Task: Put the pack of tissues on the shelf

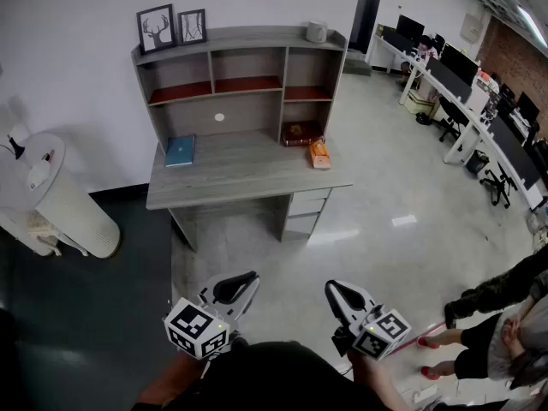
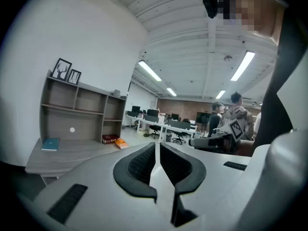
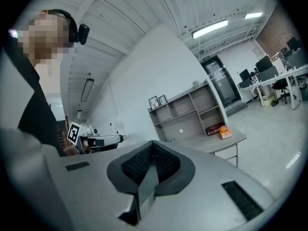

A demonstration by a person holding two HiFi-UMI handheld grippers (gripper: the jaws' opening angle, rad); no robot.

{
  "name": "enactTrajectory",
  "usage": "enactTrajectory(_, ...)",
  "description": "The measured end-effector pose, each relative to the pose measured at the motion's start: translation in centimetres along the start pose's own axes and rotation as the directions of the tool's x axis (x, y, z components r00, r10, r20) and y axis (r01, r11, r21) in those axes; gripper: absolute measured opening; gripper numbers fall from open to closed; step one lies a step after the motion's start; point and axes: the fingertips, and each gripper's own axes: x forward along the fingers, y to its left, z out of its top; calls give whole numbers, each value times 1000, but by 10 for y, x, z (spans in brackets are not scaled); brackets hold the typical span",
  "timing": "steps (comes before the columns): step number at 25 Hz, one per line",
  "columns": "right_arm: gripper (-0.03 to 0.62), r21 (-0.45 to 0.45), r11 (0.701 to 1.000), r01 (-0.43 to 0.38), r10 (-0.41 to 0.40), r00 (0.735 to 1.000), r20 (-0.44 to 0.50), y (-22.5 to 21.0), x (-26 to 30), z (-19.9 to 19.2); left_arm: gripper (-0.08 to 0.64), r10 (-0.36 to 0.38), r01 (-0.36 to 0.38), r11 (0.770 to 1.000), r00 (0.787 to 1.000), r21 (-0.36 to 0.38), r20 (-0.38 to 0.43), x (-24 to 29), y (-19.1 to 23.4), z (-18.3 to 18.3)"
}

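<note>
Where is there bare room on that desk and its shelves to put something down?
The desk is bare between the blue book and the orange pack, and along its front. The shelf boards look empty. The top board is free between the frames and the grey pot. Tightest is the desk's right rear, where the red box and pack sit close.

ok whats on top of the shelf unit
A deer picture and a smaller picture at the left end, a grey pot at the right. Anything behind the pictures is covered.
</note>
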Motion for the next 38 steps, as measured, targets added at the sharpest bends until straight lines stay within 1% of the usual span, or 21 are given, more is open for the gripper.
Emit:
enactTrajectory(9,17,19,1000,10,-11,1000,25,-8,-6,12,40,-7,7,1000,1000,-2,-5,14,-6,1)
enactTrajectory(12,17,15,1000,18,-18,999,27,-17,-17,14,40,-13,13,1000,1000,-1,-3,24,-13,2)
enactTrajectory(17,18,27,999,25,-27,997,76,-35,-44,24,40,-27,27,1000,1000,9,-9,46,-33,1)
enactTrajectory(23,20,56,998,27,-30,998,60,-58,-74,17,40,3,-3,1000,1000,11,2,66,-46,3)
enactTrajectory(26,20,23,998,50,-50,999,14,-76,-85,6,40,10,-10,1000,1000,2,0,75,-48,2)
enactTrajectory(28,20,27,998,54,-54,998,12,-82,-85,8,40,3,-3,1000,1000,4,-9,81,-49,0)
enactTrajectory(31,20,65,997,43,-47,997,56,-87,-74,21,40,-4,4,1000,1000,-4,-14,94,-39,0)
enactTrajectory(35,20,25,997,79,-80,997,21,-115,-59,17,40,-16,16,1000,1000,-5,-14,117,-15,4)
enactTrajectory(38,20,57,995,83,-86,995,47,-128,-36,30,40,-29,29,1000,1000,1,-12,136,10,13)
